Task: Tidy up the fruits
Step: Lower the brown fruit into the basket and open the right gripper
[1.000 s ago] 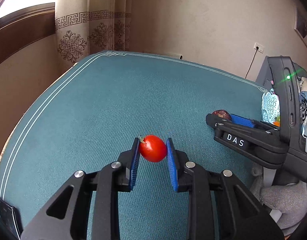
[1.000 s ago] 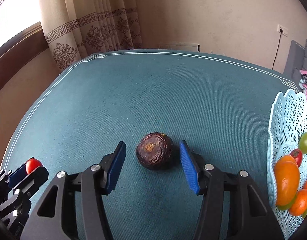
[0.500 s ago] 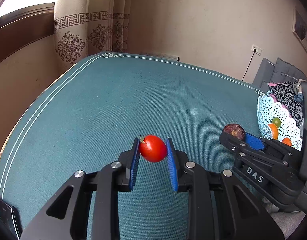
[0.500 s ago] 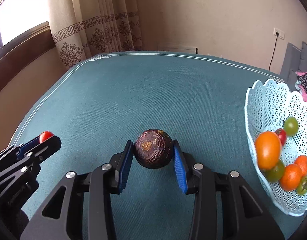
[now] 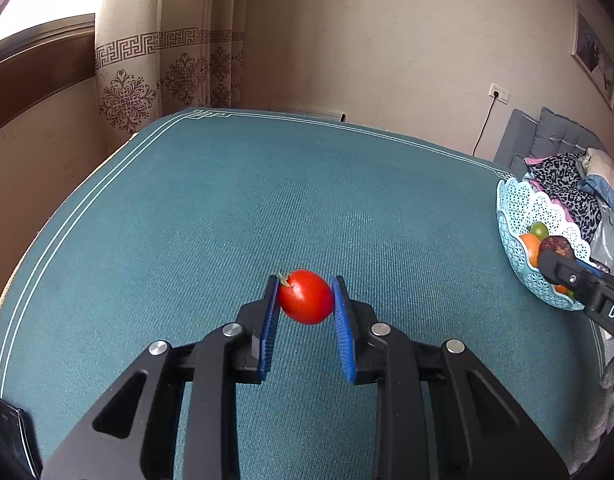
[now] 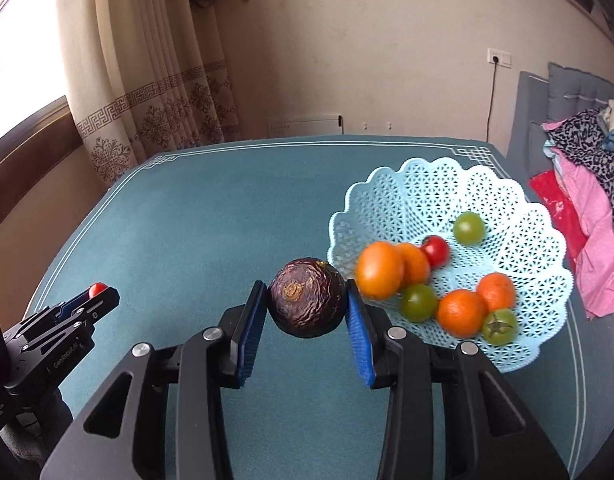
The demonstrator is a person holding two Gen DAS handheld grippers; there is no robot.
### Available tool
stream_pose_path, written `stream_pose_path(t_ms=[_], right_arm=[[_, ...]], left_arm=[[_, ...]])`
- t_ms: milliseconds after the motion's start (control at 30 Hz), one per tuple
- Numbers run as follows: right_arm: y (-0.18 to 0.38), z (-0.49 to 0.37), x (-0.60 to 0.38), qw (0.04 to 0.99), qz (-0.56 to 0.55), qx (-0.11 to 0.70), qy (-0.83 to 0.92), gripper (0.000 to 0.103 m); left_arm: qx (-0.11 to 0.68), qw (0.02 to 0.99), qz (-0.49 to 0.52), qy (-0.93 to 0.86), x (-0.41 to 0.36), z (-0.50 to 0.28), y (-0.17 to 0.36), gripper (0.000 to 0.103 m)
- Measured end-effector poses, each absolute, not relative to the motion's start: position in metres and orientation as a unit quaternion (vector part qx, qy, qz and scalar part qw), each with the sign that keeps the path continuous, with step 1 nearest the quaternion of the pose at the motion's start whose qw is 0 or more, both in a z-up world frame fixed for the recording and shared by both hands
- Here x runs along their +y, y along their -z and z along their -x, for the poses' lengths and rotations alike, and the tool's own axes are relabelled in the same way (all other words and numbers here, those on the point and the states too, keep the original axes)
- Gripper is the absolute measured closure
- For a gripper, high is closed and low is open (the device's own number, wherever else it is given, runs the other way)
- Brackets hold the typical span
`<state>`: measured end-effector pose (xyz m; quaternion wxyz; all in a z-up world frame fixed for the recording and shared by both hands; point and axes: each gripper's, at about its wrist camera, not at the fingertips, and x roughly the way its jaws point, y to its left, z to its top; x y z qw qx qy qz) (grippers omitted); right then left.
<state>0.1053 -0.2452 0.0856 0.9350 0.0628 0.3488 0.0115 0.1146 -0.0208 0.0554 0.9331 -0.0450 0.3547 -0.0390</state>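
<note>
My left gripper (image 5: 305, 298) is shut on a small red tomato (image 5: 305, 297), held above the teal tabletop (image 5: 267, 200). My right gripper (image 6: 307, 300) is shut on a dark wrinkled round fruit (image 6: 306, 297), lifted and hanging just left of the light-blue lattice basket (image 6: 447, 196). The basket holds several oranges, green tomatoes and a red tomato. In the left wrist view the basket (image 5: 519, 216) sits at the far right, with the right gripper's tip and the dark fruit (image 5: 555, 245) over its rim. In the right wrist view the left gripper (image 6: 97, 294) shows at lower left with the tomato (image 6: 97, 289).
A curtain (image 5: 167, 60) and window stand behind the table's far left corner. A grey sofa with piled clothes (image 6: 587, 160) lies beyond the table's right edge. A wall socket with a cord (image 5: 497, 94) is on the back wall.
The right gripper closed on the dark fruit, lifted it off the table and carried it right to the basket. The left gripper stayed put with the tomato.
</note>
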Motion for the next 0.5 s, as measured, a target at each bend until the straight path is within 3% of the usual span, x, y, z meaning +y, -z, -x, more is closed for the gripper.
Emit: stream_pose_path(t_ms=[500], right_arm=[[-0.082,-0.114,-0.339,0.92,-0.137,0.36,0.07,0.064]], left_arm=[[0.35,0.935,0.042,0.047,-0.022,-0.112,-0.057,0.076]])
